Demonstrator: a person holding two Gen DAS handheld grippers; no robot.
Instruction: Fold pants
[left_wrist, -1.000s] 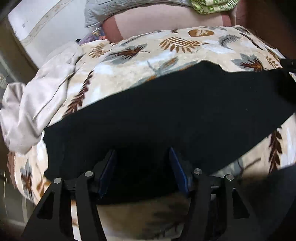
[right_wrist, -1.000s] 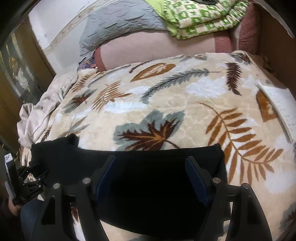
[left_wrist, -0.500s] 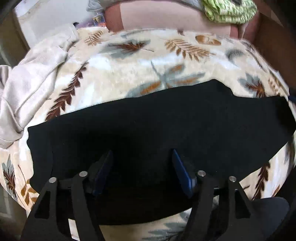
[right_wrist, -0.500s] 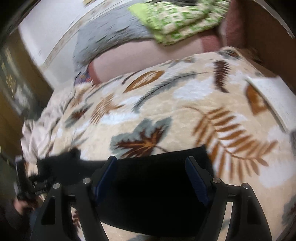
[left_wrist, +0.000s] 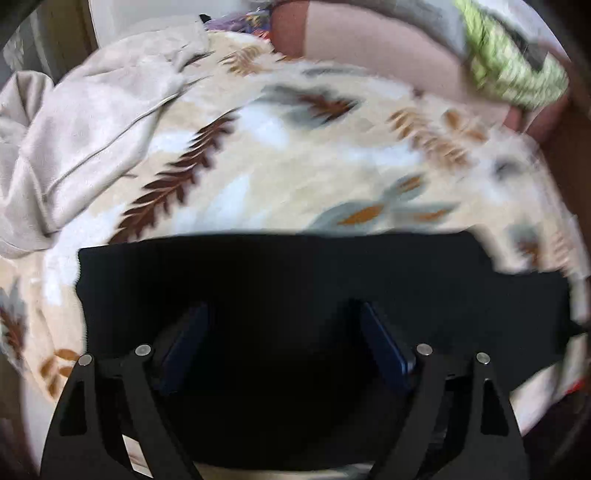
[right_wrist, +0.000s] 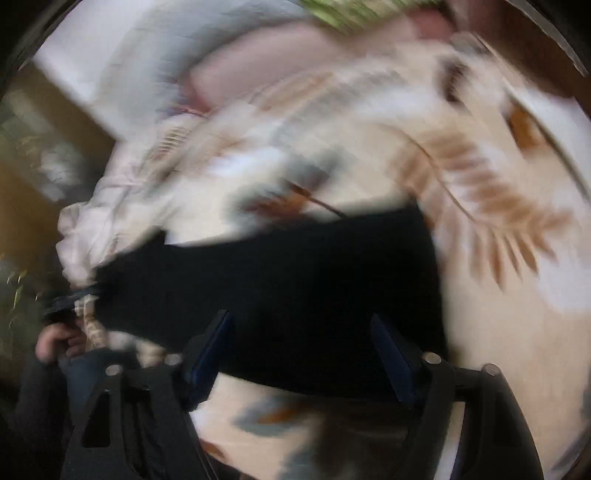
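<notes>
The black pants (left_wrist: 288, 280) lie flat as a wide band across the near part of a leaf-patterned blanket (left_wrist: 280, 177). My left gripper (left_wrist: 282, 325) is open, its blue-padded fingers (left_wrist: 384, 343) spread over the cloth near its front edge, holding nothing. In the blurred right wrist view the pants (right_wrist: 295, 273) run from the left to a straight end at the right. My right gripper (right_wrist: 301, 343) is open above their near edge. The left gripper and the hand holding it (right_wrist: 59, 332) show at the far left, by the pants' other end.
A crumpled pale sheet (left_wrist: 74, 133) is bunched at the bed's left side. A pink bolster (left_wrist: 376, 44) and a green patterned quilt (left_wrist: 513, 70) lie at the head. A white sheet of paper (right_wrist: 557, 114) lies at the right edge. Wooden furniture stands left.
Both cameras swung and pulled back, blurring the views. The pants now sit squarer and lower in the left view. Both grippers stayed open.
</notes>
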